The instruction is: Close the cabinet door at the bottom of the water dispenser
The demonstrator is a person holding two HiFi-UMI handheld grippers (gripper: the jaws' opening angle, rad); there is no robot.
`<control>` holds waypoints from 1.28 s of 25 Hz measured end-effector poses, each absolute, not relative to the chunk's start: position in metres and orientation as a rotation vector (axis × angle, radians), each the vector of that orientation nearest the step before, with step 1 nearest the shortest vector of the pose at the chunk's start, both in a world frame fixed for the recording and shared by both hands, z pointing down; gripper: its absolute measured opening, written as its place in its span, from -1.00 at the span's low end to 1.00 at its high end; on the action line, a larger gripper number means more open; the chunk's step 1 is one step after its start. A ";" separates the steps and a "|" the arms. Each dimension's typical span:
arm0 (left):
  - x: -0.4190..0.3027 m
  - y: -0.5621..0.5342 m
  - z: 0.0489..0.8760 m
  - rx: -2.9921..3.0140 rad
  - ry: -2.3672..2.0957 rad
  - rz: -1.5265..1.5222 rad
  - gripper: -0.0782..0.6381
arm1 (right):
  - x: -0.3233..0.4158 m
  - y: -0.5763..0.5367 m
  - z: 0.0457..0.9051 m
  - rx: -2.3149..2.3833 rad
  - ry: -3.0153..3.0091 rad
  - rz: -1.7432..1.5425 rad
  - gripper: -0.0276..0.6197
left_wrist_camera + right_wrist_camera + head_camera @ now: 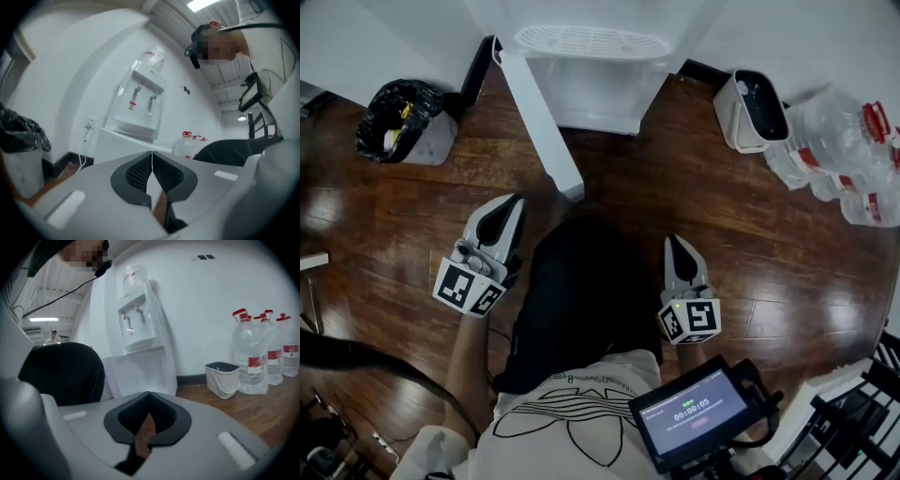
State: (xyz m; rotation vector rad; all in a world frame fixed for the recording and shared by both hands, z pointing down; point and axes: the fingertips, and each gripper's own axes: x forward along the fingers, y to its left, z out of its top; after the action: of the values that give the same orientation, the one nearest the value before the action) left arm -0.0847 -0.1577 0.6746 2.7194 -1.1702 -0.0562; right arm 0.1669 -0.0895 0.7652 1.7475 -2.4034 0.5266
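**Progress.** The water dispenser (591, 75) stands against the wall at the top of the head view, on the wooden floor (741, 234). Its bottom cabinet door (542, 122) is wide open. The white panel juts from the cabinet's left side toward the person, with its free end out over the floor. Judged from this, no part of the closing is done: the door has yet to be met on its outer face and swung back flush.

**Grippers.** The left gripper (517, 200) lies near the door's free end and, as far as can be seen, does not touch it. Its jaws are pressed together with nothing between them. The right gripper (675, 241) sits beyond the person's knee, well apart from the door, with its jaws likewise together and empty.

**Views compared.**
- **Head view:** it alone gives the door's swing from above and where both grippers stand relative to it. Of the dispenser it shows only the drip tray and the cabinet top.
- **Left gripper view:** it adds the dispenser's upper part, namely the upturned bottle (153, 54) and the two taps (143, 98). It also shows a wall socket (90, 123) with a cable hanging beside the machine.
- **Right gripper view:** it shows the spare water bottles (260, 357) standing upright against the wall, with a pale pail (224, 377) just beside them.
- **Bag-lined bin (394, 117):** it stands left of the dispenser and does not show in the right gripper view
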 end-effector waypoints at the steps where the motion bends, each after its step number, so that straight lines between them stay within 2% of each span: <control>1: -0.087 -0.152 0.681 2.712 -1.227 0.004 -0.71 | 0.150 -0.091 0.763 1.672 -2.454 0.503 -0.89; 2: -0.091 -0.144 0.690 2.700 -1.271 0.077 -0.71 | 0.134 -0.092 0.761 1.598 -2.499 0.478 -0.77; 3: -0.099 -0.134 0.699 2.670 -1.313 0.130 -0.71 | 0.118 -0.097 0.761 1.535 -2.537 0.462 -0.39; 4: -0.114 -0.126 0.705 2.615 -1.368 0.152 -0.71 | 0.104 -0.104 0.760 1.492 -2.568 0.452 -0.22; 9: -0.220 -0.089 0.725 2.397 -1.707 0.377 -0.72 | 0.045 -0.162 0.741 1.413 -2.664 0.339 -0.21; 11: -0.245 -0.074 0.727 2.339 -1.747 0.381 -0.72 | 0.020 -0.180 0.729 1.381 -2.678 0.293 -0.14; 12: -0.253 -0.069 0.726 2.312 -1.761 0.378 -0.72 | 0.013 -0.185 0.725 1.376 -2.677 0.273 -0.15; 14: -0.262 -0.065 0.724 2.294 -1.777 0.380 -0.72 | 0.011 -0.193 0.719 1.389 -2.645 0.225 -0.34; 26: -0.224 -0.070 0.746 2.383 -1.647 0.261 -0.73 | 0.082 -0.231 0.718 1.603 -2.450 0.192 -0.36; 28: -0.219 -0.068 0.750 2.396 -1.614 0.280 -0.73 | 0.094 -0.240 0.719 1.692 -2.378 0.153 -0.49; 32: -0.216 -0.069 0.755 2.430 -1.588 0.286 -0.73 | 0.120 -0.272 0.720 1.795 -2.280 0.128 -0.60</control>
State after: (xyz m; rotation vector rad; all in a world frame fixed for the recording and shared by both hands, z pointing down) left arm -0.2162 -0.0686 0.7547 2.4299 -1.5884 0.2865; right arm 0.1203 -0.2715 0.7201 1.7951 -2.2798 0.1276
